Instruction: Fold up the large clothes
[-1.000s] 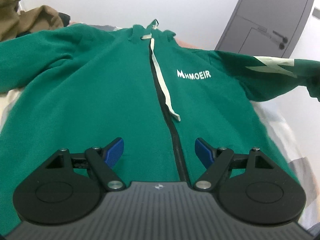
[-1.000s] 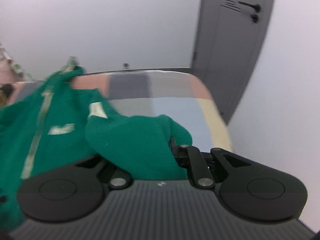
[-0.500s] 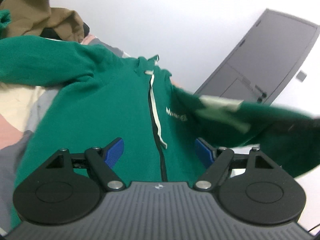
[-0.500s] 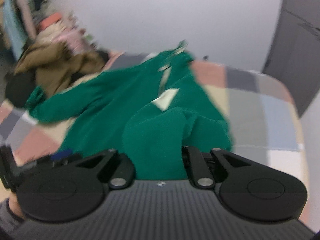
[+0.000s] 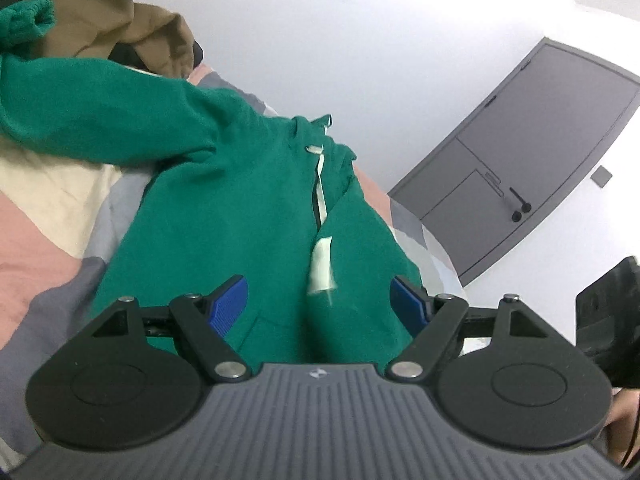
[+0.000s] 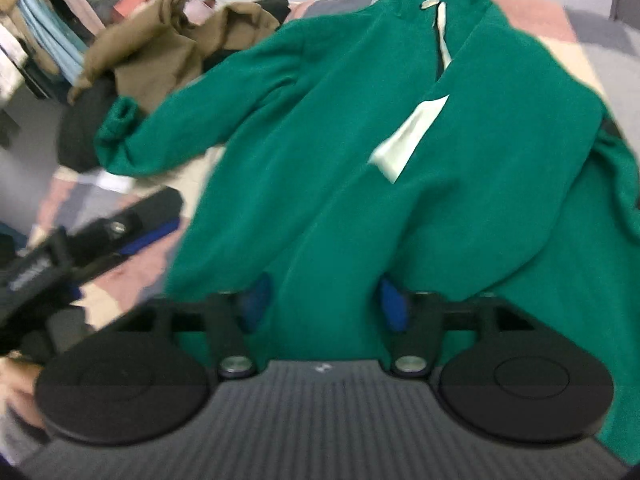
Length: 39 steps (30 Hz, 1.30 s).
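- Left wrist view: the left gripper (image 5: 318, 304) hangs above the green hoodie (image 5: 240, 216) with its blue pads spread wide and nothing between them.
- The hoodie lies front-up on the patchwork bed cover (image 5: 44, 248), and its right sleeve (image 5: 360, 252) is laid across the chest; the left sleeve (image 5: 92, 112) is stretched out toward the brown garment (image 5: 120, 12).
- Right wrist view: the right gripper (image 6: 322, 304) shows its pads apart with green cloth lying in the gap. They do not look pressed on it, though blur makes this a judgement.
- I'd say the first sleeve fold is just being let go. The next move calls for the left gripper to travel out to the far cuff (image 6: 120, 120), pinch it, and bring that sleeve across too.
- Only the right view shows that cuff whole, the clothes rack (image 6: 36, 28) and the left gripper from outside; only the left view shows the grey door (image 5: 532, 152).
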Tool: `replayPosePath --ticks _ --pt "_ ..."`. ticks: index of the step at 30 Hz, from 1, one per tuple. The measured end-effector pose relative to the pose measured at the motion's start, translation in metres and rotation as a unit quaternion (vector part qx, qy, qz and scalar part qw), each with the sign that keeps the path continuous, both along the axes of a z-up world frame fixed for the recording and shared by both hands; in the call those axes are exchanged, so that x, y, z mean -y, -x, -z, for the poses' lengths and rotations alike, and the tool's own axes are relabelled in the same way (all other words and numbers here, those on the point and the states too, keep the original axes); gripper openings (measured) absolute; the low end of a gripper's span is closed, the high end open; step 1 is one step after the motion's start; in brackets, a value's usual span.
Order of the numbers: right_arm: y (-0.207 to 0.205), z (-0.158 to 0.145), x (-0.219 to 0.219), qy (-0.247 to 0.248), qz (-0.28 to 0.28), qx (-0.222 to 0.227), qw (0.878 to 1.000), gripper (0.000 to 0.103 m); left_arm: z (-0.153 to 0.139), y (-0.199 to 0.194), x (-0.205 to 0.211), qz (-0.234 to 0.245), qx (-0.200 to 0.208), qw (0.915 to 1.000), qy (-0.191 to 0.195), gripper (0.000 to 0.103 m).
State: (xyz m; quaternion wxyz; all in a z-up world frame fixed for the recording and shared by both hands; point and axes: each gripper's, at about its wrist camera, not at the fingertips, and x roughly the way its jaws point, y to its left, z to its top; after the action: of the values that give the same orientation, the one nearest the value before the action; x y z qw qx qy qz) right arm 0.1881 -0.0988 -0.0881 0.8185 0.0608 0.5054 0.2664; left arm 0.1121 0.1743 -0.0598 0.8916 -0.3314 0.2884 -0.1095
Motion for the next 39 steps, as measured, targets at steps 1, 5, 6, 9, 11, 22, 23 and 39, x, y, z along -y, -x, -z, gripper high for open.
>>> replayPosePath --ticks 1,5,6,9,11,22,23,39 --pt "0.000 -0.002 0.007 -0.014 0.000 0.001 1.000 0.067 0.001 -0.001 0.003 0.002 -0.002 1.0000 0.000 0.082" --pt "-0.010 -0.013 0.044 -0.054 0.020 0.034 0.998 0.073 0.002 -0.007 0.017 0.016 -0.002 0.9999 -0.004 0.082" --pt "-0.016 -0.012 0.055 -0.056 0.036 0.045 0.997 0.073 0.002 -0.009 0.021 0.021 -0.002 0.9997 -0.009 0.082" --pt "-0.048 0.006 0.089 -0.068 0.110 0.042 0.991 0.073 0.005 -0.014 0.032 0.023 -0.008 0.9991 -0.035 0.082" --pt "-0.070 0.025 0.110 -0.064 0.157 0.032 0.985 0.073 0.010 -0.021 0.037 0.023 -0.018 0.9987 -0.042 0.082" --pt "-0.154 0.114 0.148 -0.124 0.176 0.055 0.975 0.062 0.028 -0.057 0.057 0.025 -0.029 0.9974 -0.062 0.082" --pt "-0.158 0.115 0.143 -0.117 0.158 0.075 0.978 0.045 0.029 -0.059 0.059 0.027 -0.024 0.9974 -0.062 0.082" --pt "-0.209 0.118 0.215 -0.110 0.288 0.180 0.934 0.016 0.055 -0.103 0.141 0.150 0.008 0.9831 -0.105 0.082"
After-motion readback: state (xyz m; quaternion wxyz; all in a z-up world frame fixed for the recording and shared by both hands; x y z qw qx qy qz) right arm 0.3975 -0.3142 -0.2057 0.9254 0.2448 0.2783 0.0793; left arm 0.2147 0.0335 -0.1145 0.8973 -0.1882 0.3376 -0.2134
